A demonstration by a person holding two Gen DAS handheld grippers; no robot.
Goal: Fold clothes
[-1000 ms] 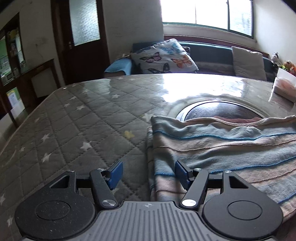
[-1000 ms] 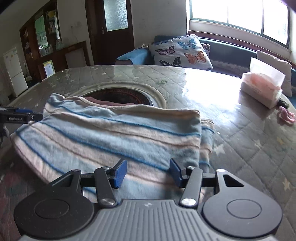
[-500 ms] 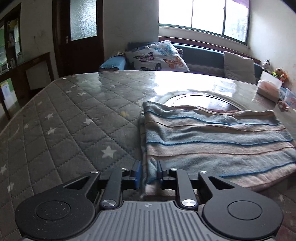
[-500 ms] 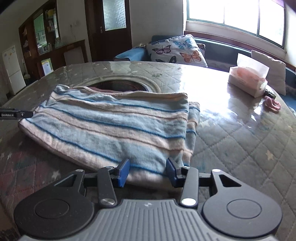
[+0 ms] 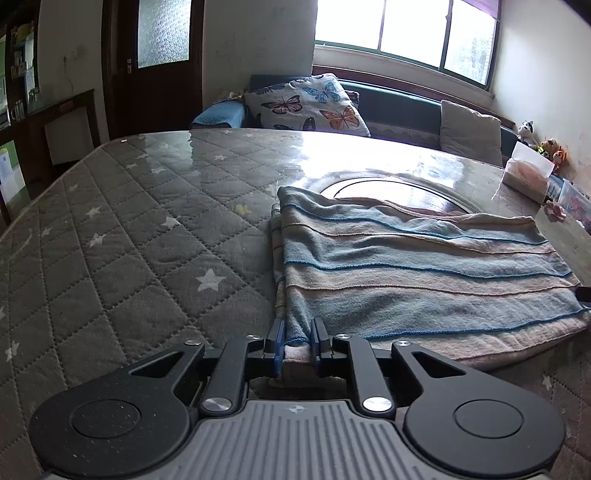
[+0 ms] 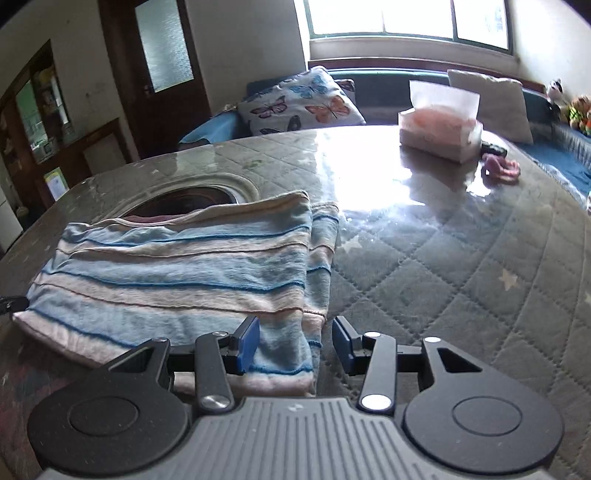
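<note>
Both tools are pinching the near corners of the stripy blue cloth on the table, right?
Not quite. Only the left tool is pinching the stripy blue cloth: the left wrist view shows its fingers closed on the near corner. In the right wrist view the right tool is open, its fingers either side of the other near corner without gripping it. The cloth does lie on the table.

Blown-out window (image 5: 402,33) backlight, tabletop (image 6: 369,177) glare, perhaps slight blur

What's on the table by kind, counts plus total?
Striped garment: 1
Tissue box: 1
Small pink item: 1
Total: 3
Left gripper pinches the garment's near corner; right gripper is open.
</note>
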